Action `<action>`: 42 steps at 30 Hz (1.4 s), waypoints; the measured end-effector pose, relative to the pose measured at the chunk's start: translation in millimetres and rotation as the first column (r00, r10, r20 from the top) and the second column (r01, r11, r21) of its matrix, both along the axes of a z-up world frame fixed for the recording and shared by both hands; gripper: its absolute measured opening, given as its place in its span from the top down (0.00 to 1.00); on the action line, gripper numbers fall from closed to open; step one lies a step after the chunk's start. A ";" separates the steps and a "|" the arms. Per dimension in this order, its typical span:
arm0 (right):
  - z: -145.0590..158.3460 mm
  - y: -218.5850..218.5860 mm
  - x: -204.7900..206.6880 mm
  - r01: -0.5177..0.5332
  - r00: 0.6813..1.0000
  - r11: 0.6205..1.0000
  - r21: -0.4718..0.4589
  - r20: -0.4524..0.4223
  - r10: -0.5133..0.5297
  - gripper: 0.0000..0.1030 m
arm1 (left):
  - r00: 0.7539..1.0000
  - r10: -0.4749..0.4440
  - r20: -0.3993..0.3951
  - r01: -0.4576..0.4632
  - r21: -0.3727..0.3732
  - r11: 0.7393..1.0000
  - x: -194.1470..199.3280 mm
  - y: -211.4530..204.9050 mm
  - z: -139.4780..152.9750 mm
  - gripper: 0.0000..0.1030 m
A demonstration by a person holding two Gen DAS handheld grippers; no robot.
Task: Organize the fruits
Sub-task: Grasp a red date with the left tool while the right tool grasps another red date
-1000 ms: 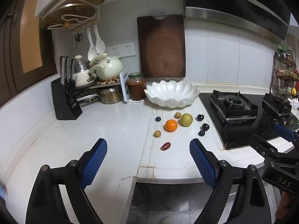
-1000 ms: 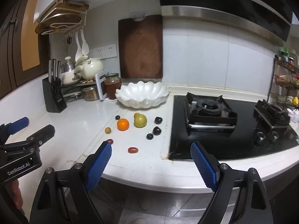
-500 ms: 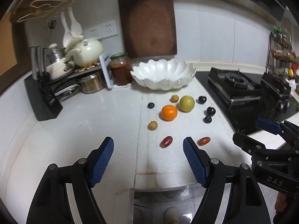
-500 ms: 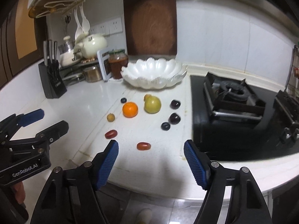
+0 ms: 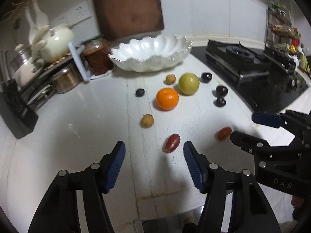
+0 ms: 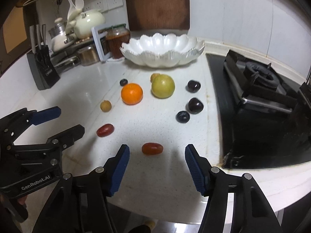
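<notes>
Several fruits lie on the white counter (image 5: 77, 128) in front of an empty white scalloped bowl (image 5: 151, 55) (image 6: 162, 48): an orange (image 5: 167, 98) (image 6: 132, 93), a green fruit (image 5: 189, 83) (image 6: 163, 85), dark plums (image 6: 195, 105), small brown longans (image 5: 147, 120) and two red cherry tomatoes. My left gripper (image 5: 154, 153) is open, a red tomato (image 5: 172, 143) just inside its right finger. My right gripper (image 6: 157, 159) is open, with the other red tomato (image 6: 152, 148) between its fingertips, untouched.
A black gas stove (image 6: 258, 104) fills the counter's right side. At the back left stand a sauce jar (image 6: 117, 38), pots, a white teapot (image 6: 88, 23) and a knife block (image 6: 43, 71). A wooden cutting board (image 6: 157, 3) leans on the wall behind the bowl.
Both grippers have moved forward and down over the counter toward the red tomatoes, still open. The fruits have not moved.
</notes>
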State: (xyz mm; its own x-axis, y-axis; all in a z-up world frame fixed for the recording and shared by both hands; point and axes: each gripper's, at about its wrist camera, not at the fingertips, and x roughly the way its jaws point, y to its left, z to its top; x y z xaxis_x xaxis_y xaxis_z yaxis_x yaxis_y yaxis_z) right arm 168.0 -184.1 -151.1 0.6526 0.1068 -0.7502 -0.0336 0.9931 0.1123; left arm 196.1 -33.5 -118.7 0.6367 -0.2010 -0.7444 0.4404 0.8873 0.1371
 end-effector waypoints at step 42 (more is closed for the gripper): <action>-9.6 6.8 37.2 -0.008 0.998 1.000 -0.023 -0.056 0.007 0.73 | 0.989 -0.076 -0.125 0.059 -0.137 0.989 50.6 -17.0 -23.6 0.82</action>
